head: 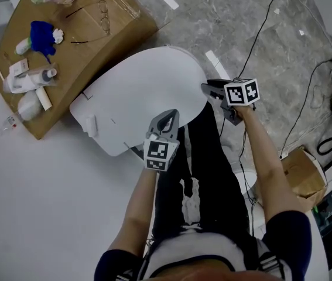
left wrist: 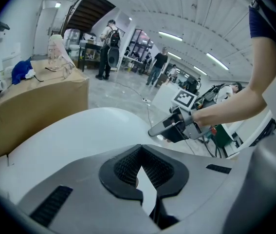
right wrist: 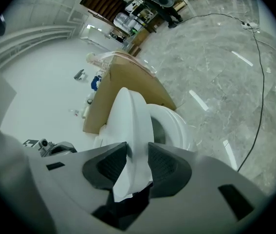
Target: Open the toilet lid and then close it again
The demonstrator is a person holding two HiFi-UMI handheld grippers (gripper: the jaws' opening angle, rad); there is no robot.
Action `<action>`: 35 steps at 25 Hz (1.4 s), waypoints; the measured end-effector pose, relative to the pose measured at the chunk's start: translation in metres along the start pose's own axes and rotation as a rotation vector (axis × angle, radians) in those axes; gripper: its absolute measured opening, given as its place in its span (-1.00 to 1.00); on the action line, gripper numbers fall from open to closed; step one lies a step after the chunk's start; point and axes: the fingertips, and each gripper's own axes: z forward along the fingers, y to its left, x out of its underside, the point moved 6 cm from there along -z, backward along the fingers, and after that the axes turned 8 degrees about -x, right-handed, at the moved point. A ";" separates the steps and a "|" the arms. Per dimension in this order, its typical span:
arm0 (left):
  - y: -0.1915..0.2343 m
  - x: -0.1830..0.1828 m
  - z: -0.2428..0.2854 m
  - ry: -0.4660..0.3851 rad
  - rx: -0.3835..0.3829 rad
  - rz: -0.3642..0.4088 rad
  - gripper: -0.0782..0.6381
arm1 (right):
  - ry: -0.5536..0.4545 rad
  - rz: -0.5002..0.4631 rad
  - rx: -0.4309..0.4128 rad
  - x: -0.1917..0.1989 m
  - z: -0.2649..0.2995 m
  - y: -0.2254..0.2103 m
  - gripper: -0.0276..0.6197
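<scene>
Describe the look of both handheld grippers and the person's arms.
The left gripper and right gripper have grey, wedge-shaped plastic bodies, with black ribbed pads lining the jaws. Each carries a white cube printed with black square markers. The person's arms are bare below short dark sleeves.

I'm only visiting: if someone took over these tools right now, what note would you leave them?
Right hand-held gripper: clamped on the rim of the toilet lid.
Left hand-held gripper: shut, empty, by the lid's near edge.
Lid: partly raised off the seat.
Done: opening begun.
Left: raise the lid fully, then lower it shut again.
</scene>
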 end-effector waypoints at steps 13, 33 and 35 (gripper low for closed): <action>-0.009 -0.012 -0.038 -0.056 0.021 0.008 -0.76 | -0.053 -0.076 -0.007 0.000 -0.027 0.076 -0.54; -0.046 -0.004 -0.095 -0.085 0.050 0.040 -0.69 | -0.080 -0.190 -0.054 0.005 -0.042 0.178 -0.62; -0.047 -0.006 -0.100 -0.075 0.056 0.051 -0.49 | -0.073 -0.201 -0.061 0.006 -0.043 0.186 -0.62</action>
